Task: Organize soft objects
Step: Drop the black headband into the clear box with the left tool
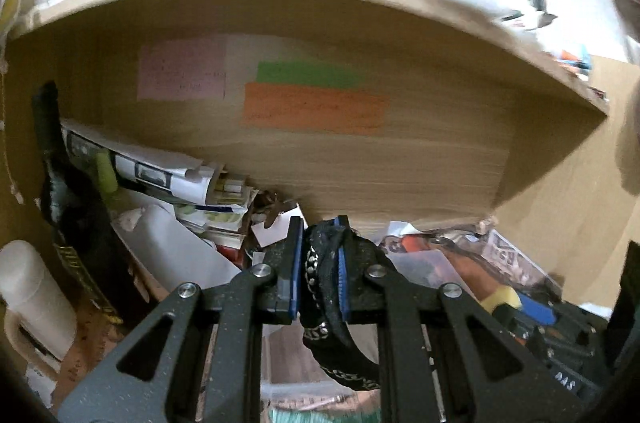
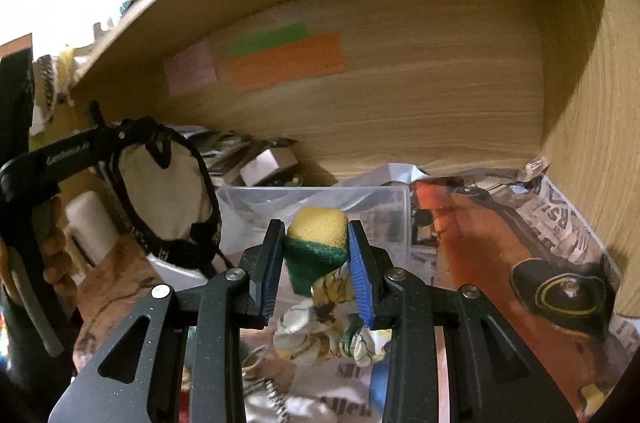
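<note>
**Sponge and pouch, one in each gripper**

One wooden shelf (image 2: 420, 95) fills both views, with three paper notes (image 2: 286, 63) stuck on its back wall: pink, green, orange. One clear bin (image 2: 256, 201) stands on newspaper (image 2: 560, 219) under it. The left gripper (image 1: 320, 263) is clenched on one pouch (image 2: 164, 199), cream cloth with black trim, hanging left of the bin. The right gripper (image 2: 316, 263) grips one sponge (image 2: 318, 239), yellow foam over a green scrub layer, held above the bin's near side.
</note>
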The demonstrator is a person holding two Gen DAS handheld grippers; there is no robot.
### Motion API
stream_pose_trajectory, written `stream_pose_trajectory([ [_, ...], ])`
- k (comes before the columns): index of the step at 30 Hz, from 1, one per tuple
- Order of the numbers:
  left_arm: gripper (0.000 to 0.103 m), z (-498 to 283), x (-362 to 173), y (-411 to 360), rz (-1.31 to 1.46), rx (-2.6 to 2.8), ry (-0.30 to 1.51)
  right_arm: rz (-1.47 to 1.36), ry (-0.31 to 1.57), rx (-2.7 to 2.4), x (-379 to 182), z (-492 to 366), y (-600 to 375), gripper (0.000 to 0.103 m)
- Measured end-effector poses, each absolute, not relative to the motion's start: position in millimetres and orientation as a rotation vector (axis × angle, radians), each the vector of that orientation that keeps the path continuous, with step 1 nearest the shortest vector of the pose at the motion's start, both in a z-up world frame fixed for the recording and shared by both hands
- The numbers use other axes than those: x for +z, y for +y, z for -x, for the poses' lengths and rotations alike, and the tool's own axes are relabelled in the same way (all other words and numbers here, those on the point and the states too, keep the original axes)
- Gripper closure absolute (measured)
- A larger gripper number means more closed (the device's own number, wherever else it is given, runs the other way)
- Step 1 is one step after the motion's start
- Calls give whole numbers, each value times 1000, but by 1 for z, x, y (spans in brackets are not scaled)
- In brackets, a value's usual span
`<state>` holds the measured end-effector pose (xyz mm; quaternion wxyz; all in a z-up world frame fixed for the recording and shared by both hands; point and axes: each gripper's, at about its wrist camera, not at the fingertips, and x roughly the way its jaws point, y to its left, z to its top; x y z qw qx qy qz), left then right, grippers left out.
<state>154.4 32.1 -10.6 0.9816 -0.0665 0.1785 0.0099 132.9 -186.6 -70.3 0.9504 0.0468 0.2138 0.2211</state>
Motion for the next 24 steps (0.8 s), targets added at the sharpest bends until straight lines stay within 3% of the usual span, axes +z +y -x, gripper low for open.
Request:
stream_pose_trajectory([
  [14, 89, -225, -82, 46, 173, 69, 617, -26, 575, 443, -105, -169, -172, 74],
  [17, 89, -222, -86, 40, 147, 57, 642, -5, 577, 440, -106, -168, -168, 71],
  [19, 87, -218, -88, 36, 128, 53, 651, 4, 578, 430, -105, -167, -167, 64],
  [21, 81, -216, -89, 34, 115, 43, 666, 2, 578, 433, -104, -166, -167, 53],
  [24, 61, -208, -90, 33, 110, 27, 672, 10, 560, 429, -100, -161, -166, 44],
])
